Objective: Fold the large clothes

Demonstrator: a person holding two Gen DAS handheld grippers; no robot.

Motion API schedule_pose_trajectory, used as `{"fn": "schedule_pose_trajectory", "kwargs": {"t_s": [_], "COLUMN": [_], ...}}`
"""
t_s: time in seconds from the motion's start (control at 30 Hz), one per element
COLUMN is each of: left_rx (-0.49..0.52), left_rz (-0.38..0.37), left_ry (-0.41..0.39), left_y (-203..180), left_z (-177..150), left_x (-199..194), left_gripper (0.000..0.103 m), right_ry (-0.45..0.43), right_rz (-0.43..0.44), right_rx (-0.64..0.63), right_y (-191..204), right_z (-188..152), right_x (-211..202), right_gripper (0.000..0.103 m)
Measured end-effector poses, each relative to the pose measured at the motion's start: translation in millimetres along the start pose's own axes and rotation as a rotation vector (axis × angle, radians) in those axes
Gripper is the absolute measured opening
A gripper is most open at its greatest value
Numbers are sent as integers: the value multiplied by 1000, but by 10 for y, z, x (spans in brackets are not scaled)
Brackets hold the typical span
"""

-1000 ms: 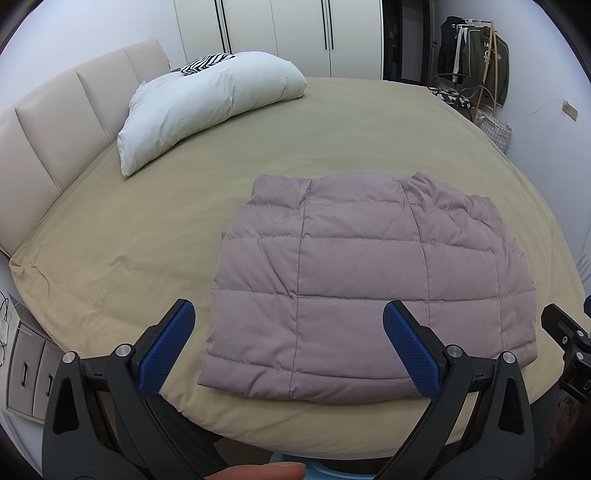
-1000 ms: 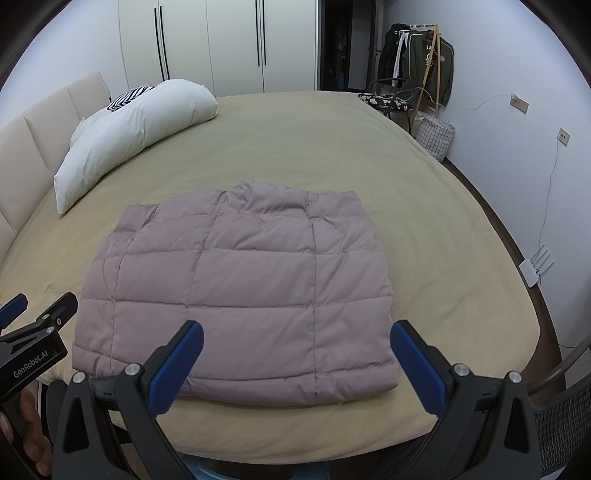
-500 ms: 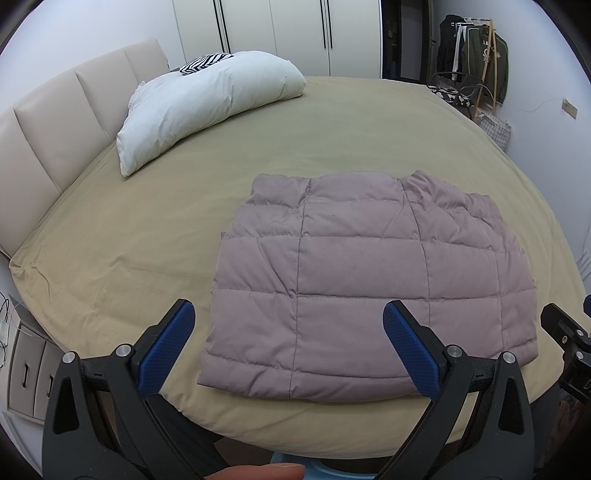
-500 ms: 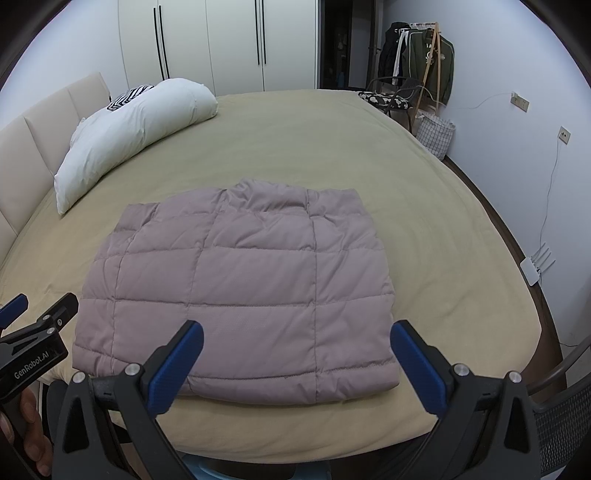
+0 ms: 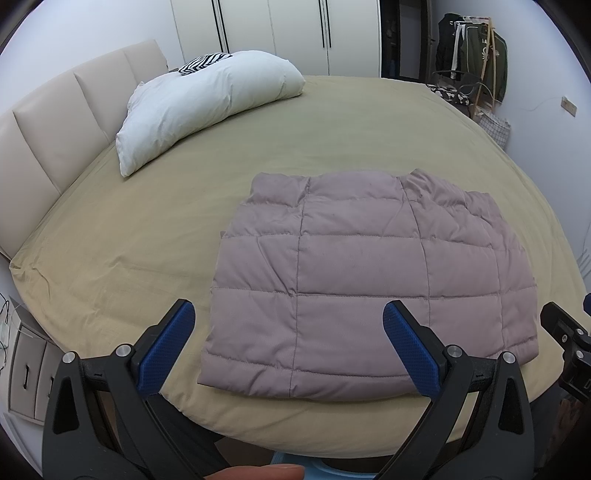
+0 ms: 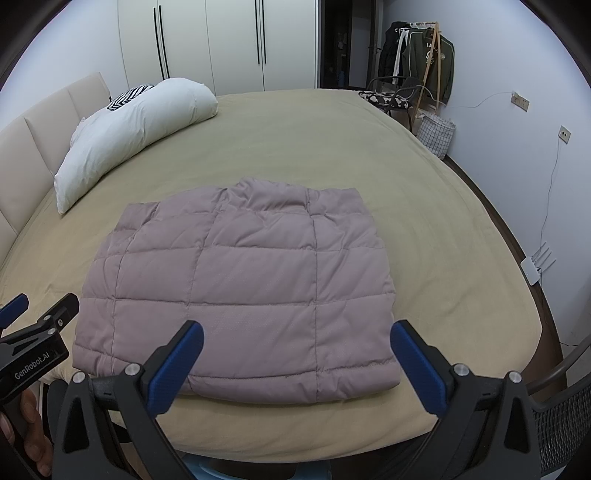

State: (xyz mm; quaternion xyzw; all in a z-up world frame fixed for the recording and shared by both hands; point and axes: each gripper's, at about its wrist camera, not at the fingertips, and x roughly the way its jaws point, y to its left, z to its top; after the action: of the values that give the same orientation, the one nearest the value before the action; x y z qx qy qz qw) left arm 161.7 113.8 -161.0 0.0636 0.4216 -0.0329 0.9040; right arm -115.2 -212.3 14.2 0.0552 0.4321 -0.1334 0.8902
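White wardrobe doors (image 5: 288, 33) close off the far wall in the left wrist view, and a bed (image 5: 147, 229) under a tan sheet fills most of the frame; a padded headboard (image 5: 62, 125) runs along its left side, with a white pillow (image 5: 207, 107) lying against it and a striped cloth (image 5: 203, 62) on top of the pillow; a folded mauve quilted jacket (image 5: 369, 280) lies flat near the bed's near edge, right of centre; the left tool (image 5: 288, 350) hovers at that near edge with its blue pads spread wide and nothing between them; part of the right tool (image 5: 565, 336) shows at the right border; a coat rack (image 5: 476, 48) with dark clothes stands in the far corner.

Seen from the right wrist view, the same bed (image 6: 461, 236) reaches to the wardrobe, and the jacket (image 6: 240, 288) sits close to the near edge, left of centre, its folded sides neat and its far edge rumpled; the right tool (image 6: 295, 362) hangs just before the jacket's near hem, pads wide apart and empty; the left tool (image 6: 33, 332) juts in from the left border, a hand (image 6: 26, 424) gripping its handle; a chair (image 6: 391, 96) and a checked basket (image 6: 436, 134) stand by the right wall.
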Motion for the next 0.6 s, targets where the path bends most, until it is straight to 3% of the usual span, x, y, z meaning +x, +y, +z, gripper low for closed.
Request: {"fn": "schedule_pose_trajectory", "kwargs": {"t_s": [0.6], "left_rx": [21], "left_rz": [-12], "left_ry": [6], "left_y": [53], "left_z": [47], "left_x": [69], "left_gripper": [103], "right_ry": [1], "right_rz": [0], "right_rx": [1], "right_y": [1], "right_z": [-11], "right_x": [2], "right_gripper": [103]}}
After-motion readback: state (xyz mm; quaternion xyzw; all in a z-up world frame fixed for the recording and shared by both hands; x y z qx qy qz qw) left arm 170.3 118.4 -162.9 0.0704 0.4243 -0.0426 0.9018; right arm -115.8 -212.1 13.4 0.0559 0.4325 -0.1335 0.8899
